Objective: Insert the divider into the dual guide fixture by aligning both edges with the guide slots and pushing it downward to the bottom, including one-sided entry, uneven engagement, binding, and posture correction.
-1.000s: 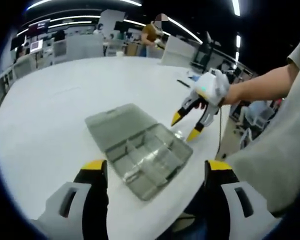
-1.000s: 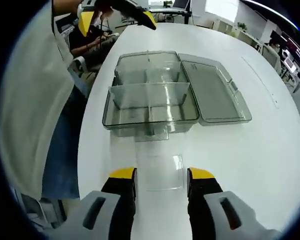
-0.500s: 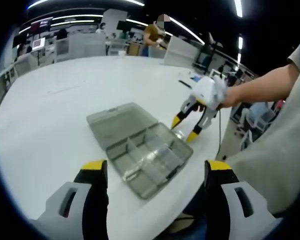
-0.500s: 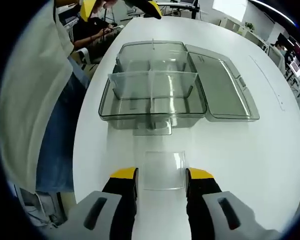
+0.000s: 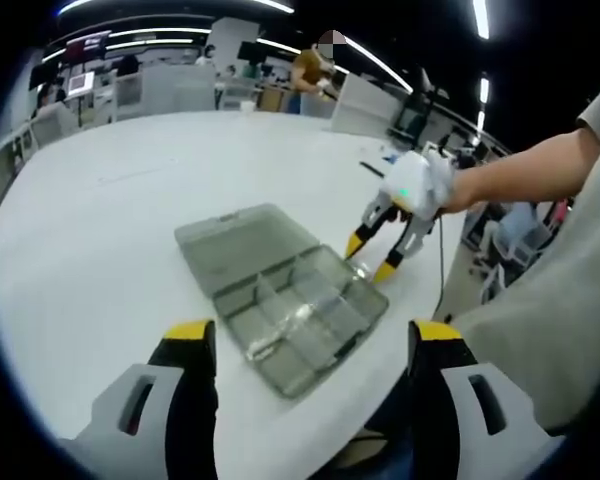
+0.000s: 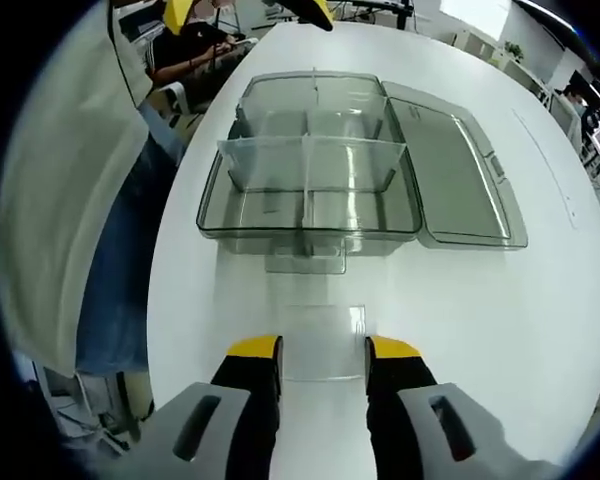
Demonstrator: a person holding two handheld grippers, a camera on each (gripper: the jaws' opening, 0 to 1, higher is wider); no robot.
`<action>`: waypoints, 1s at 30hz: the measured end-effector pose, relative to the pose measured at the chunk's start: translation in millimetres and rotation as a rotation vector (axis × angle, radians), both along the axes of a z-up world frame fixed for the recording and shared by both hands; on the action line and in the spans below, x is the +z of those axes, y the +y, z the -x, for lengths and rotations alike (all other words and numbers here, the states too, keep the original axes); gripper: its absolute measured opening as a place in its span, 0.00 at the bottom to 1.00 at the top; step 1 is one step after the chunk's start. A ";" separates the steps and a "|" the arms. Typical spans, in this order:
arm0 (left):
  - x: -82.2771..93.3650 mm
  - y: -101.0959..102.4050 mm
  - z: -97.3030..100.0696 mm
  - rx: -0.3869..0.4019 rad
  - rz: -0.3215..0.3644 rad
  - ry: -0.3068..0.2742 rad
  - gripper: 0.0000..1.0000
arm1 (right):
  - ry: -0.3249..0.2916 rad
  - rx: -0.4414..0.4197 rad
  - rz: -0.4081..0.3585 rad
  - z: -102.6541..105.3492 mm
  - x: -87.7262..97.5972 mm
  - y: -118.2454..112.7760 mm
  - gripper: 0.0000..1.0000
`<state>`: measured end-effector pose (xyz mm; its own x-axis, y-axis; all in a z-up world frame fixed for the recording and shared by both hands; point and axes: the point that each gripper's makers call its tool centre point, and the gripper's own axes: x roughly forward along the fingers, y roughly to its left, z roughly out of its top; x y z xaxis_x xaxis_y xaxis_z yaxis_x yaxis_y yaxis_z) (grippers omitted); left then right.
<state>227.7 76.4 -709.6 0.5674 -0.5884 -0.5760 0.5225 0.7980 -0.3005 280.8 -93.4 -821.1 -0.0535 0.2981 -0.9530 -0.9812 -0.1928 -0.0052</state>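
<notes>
Right gripper view has the right claw [image 6: 322, 352] open astride the flat clear divider [image 6: 323, 340] on the desk [image 6: 540, 300], apparently for pickup. Left claw [image 5: 310, 340] hovers open near the compartment box [image 6: 310, 180].

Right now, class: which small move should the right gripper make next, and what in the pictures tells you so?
Probably close the right gripper on the divider. The clear divider lies flat on the table, apart from the open box, its near edge already between the open jaws, not yet gripped.
</notes>
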 end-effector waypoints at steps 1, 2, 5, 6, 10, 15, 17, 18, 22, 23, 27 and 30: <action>-0.1 0.0 -0.1 0.000 0.000 0.000 0.76 | 0.001 0.004 0.006 0.1 0.2 0.1 0.28; 0.0 -0.3 -0.4 -0.001 0.001 -0.001 0.76 | 0.004 0.002 0.014 0.1 0.7 0.4 0.28; 0.3 -0.6 -1.5 -0.002 0.001 -0.003 0.76 | 0.014 -0.006 0.026 0.0 0.8 -0.3 0.28; 0.2 -0.6 -1.9 -0.002 0.000 -0.003 0.76 | 0.021 -0.013 0.027 0.6 1.6 0.0 0.27; 0.4 -0.8 -3.6 -0.003 0.003 -0.006 0.76 | 0.039 -0.056 0.027 0.0 2.4 0.3 0.27; 0.5 -3.9 -5.2 -0.010 0.010 -0.002 0.75 | 0.056 -0.105 0.021 0.0 8.2 -1.6 0.27; 1.3 -5.0 -6.6 -0.012 0.016 -0.005 0.75 | 0.055 -0.113 0.019 -0.6 11.5 -2.7 0.27; 1.8 -5.7 -7.4 -0.012 0.020 -0.006 0.75 | 0.054 -0.118 0.015 -1.3 13.2 -2.8 0.27; 3.9 -10.8 -12.9 -0.019 0.034 -0.009 0.75 | 0.056 -0.154 -0.011 -2.4 25.2 -2.8 0.27; 3.5 -12.6 -14.4 -0.027 0.033 -0.007 0.75 | 0.050 -0.154 -0.011 -2.4 26.9 -3.5 0.27; 4.7 -21.2 -18.4 -0.044 0.052 -0.002 0.74 | 0.030 -0.150 -0.021 -0.7 38.5 -2.5 0.27; 5.0 -33.1 -22.3 -0.066 0.071 0.005 0.73 | 0.022 -0.154 -0.049 2.4 51.2 4.0 0.27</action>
